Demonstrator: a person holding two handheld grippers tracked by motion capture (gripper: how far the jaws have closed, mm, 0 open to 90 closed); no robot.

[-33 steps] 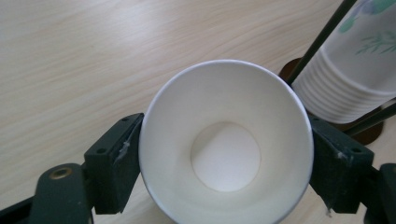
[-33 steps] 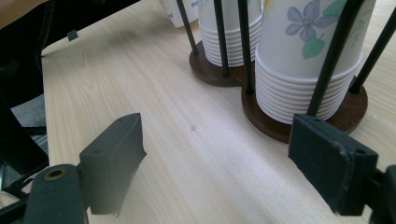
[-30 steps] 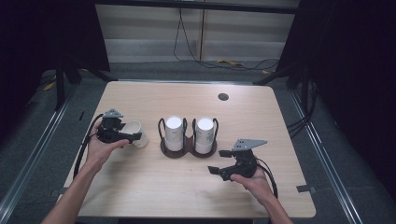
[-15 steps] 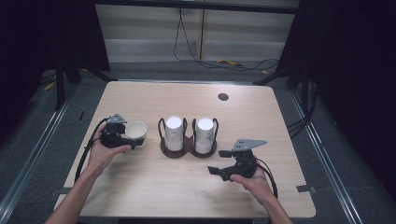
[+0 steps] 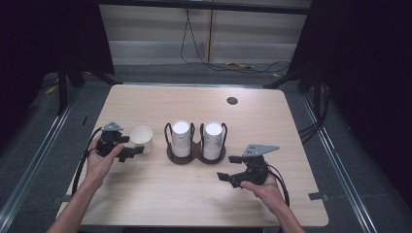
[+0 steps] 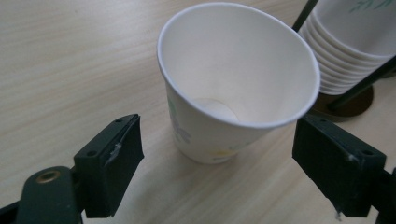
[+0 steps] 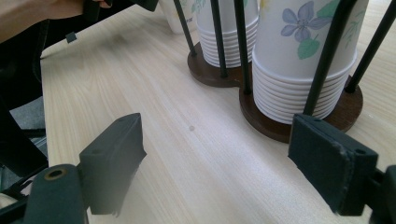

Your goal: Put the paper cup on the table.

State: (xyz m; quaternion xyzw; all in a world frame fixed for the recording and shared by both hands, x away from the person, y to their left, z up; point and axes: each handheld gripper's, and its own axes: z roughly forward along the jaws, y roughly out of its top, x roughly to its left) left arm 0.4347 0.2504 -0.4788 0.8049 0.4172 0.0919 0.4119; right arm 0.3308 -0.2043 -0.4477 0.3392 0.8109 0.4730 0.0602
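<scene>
Single paper cup stands free between the spread jaws of the left tool.

In the high view, the left tool (image 5: 127,147) sits at centre left of the frame, jaws wide apart, with the upright paper cup (image 5: 142,139) just beyond them on the tabletop (image 5: 272,126). At frame centre, the cup holder (image 5: 196,154) carries two cup stacks (image 5: 213,138). The right tool (image 5: 231,168), lower right, is open and grips nothing.
</scene>
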